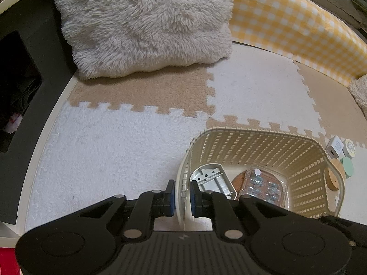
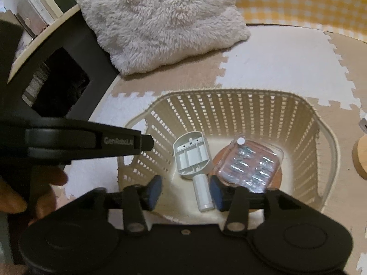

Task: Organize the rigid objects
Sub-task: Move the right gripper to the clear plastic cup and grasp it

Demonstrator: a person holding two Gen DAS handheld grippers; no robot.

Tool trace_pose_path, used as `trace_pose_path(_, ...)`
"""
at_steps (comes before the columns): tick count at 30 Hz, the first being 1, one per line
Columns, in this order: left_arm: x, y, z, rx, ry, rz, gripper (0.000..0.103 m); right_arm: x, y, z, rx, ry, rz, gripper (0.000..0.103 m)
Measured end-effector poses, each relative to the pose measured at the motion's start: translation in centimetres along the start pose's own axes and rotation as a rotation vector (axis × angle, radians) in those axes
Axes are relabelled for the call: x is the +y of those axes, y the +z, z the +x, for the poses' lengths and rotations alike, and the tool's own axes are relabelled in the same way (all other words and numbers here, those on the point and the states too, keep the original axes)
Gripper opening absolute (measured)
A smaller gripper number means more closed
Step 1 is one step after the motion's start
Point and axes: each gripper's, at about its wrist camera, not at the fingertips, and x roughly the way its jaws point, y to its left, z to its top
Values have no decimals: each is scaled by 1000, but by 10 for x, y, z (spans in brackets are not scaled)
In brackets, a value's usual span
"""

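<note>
A cream woven-look plastic basket (image 1: 252,133) (image 2: 229,96) stands on the foam floor mat. My left gripper (image 1: 182,190) is shut on its left wall, one pad outside and one inside; the right wrist view shows it as a black arm (image 2: 128,142) at that rim. Inside the basket lie a grey-white plastic scoop-shaped part (image 2: 192,158) (image 1: 212,178) and a clear blister box of metal screws (image 2: 250,165) (image 1: 263,185) on a cork disc (image 1: 240,178). My right gripper (image 2: 185,192) hangs open over the basket, and the part's white handle (image 2: 204,194) lies loose between its pads.
A fluffy white pillow (image 1: 146,23) and a yellow checked cushion (image 1: 298,23) lie beyond the basket. A black shelf unit (image 1: 27,68) stands at the left. Right of the basket lie a white charger (image 1: 335,146), a round tin (image 1: 349,147), a green disc (image 1: 349,166) and a wooden disc (image 2: 360,158).
</note>
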Motion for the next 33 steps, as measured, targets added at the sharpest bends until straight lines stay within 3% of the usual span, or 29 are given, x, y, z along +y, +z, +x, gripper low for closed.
trace_pose_path(16, 0, 0, 1, 3, 16, 11, 14, -14, 7, -88, -125, -34, -72, 100)
trace_pose_path(27, -5, 1, 1, 15, 43, 22, 14, -49, 29, -142, -203, -120, -100, 103)
trace_pose_path(33, -7, 2, 1, 21, 53, 31, 14, -84, 33, -146, -177, -211, -72, 103)
